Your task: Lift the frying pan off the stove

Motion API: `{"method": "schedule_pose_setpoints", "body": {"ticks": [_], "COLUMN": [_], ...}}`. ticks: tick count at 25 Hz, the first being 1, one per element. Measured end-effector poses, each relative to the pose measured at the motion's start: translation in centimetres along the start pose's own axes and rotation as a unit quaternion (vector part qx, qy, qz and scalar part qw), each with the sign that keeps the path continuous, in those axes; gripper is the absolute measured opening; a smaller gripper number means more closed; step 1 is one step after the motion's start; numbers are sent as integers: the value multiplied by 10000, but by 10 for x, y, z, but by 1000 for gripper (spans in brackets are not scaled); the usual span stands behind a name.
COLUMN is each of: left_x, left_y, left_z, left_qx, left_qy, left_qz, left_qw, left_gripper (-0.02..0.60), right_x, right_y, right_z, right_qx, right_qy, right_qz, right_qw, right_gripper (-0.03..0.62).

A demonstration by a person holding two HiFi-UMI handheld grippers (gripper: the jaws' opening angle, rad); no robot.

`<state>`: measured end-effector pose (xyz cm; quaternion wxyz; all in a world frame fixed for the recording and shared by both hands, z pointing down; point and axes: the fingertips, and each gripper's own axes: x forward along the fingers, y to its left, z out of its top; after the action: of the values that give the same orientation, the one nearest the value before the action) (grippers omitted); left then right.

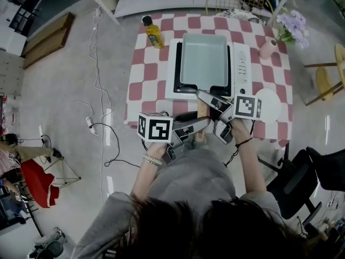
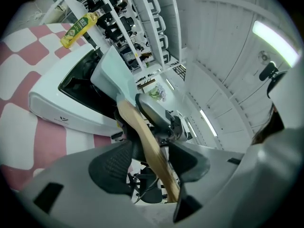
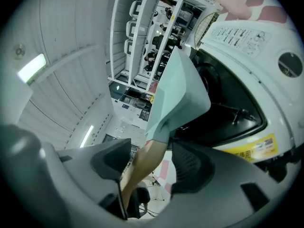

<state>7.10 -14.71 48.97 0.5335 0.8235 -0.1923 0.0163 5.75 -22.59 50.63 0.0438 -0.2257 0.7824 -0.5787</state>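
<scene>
Grey concrete floor lay around a small table under a red-and-white checked cloth, in the upper middle of the head view. We stood at its near edge with both forearms stretched forward and angled slightly inward. The left hand had a beaded bracelet at the wrist and the right hand a dark band.

Our left gripper reached in from the lower left and our right gripper from the right. They met just below the white stove.

The frying pan, pale green and rectangular, lay over the stove's black top at the middle of the table. Its long axis ran up and down the frame. Its wooden handle pointed toward the bottom edge, out past the stove's front.

In each gripper view the handle ran between that gripper's jaws. Both pairs stood wide apart with a gap beside the wood, so neither gripper had hold of it.

At the lower right of the right gripper view, the stove's front edge bore a yellow sticker with dark characters too blurred to read. The control panel carried rows of small print, also unreadable. An oil bottle with a yellow label stood near the table's upper left corner.
</scene>
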Motion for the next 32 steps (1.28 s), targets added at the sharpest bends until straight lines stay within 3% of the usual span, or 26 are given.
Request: {"method": "schedule_pose_setpoints", "body": {"ticks": [8,16,32], "left_x": [10,13,12], "left_y": [-9,-9,-8], "left_z": [-5,-2,-4], "left_qx": [-330,-293,53], "left_qy": [243,257,279], "left_qz": [-453,-476,-310], "left_qw": [9981,9981,9991], "left_gripper": [239,195,180], "right_x": [14,17,17], "right_y": [11,13,16], "right_z": [1,1,-1], "right_qx": [500,467,451], "right_qy": [187,313,220], "right_qz": [781,976,1032], "right_qw": [9955,9936,9934], "right_gripper": [268,207,202]}}
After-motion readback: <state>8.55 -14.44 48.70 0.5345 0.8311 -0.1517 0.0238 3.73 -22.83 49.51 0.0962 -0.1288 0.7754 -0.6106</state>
